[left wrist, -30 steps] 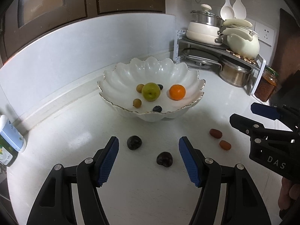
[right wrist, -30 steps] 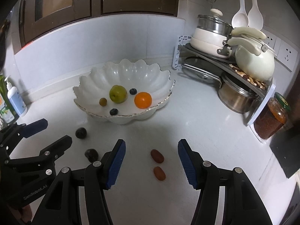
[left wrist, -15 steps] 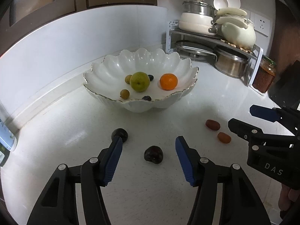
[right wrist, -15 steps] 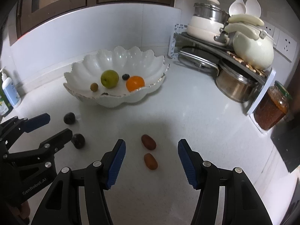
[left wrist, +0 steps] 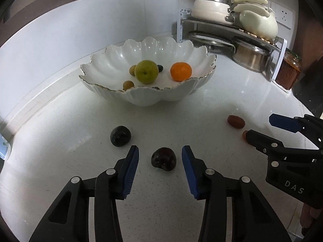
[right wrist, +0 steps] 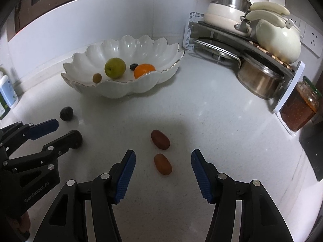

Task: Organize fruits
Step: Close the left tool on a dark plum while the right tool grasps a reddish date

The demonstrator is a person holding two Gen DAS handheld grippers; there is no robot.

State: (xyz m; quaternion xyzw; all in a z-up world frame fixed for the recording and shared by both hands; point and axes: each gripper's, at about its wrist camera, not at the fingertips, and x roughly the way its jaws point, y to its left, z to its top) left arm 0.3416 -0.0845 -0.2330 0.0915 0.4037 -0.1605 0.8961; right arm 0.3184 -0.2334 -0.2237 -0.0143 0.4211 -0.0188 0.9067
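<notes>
A white scalloped bowl (left wrist: 197,82) (right wrist: 161,78) holds a green fruit (left wrist: 146,72), an orange (left wrist: 180,71), small tan fruits and dark berries. Two dark plums lie on the counter: one (left wrist: 163,159) sits between the tips of my open left gripper (left wrist: 160,157), the other (left wrist: 120,136) lies to its far left. Two reddish-brown oval fruits lie in front of my open right gripper (right wrist: 161,159): the nearer one (right wrist: 162,164) is between its fingertips, the other (right wrist: 160,139) just beyond. Neither gripper touches a fruit.
A metal rack (right wrist: 252,46) at the back right carries pots, a lid and a cream kettle (right wrist: 278,40). A jar of red preserve (right wrist: 298,109) stands by its end. A bottle (right wrist: 8,92) stands at the left wall. Each gripper shows in the other's view.
Both grippers have moved forward and down toward the counter. The left one now straddles the nearer plum and its jaws have narrowed; the right one has closed in on the two oval fruits.
</notes>
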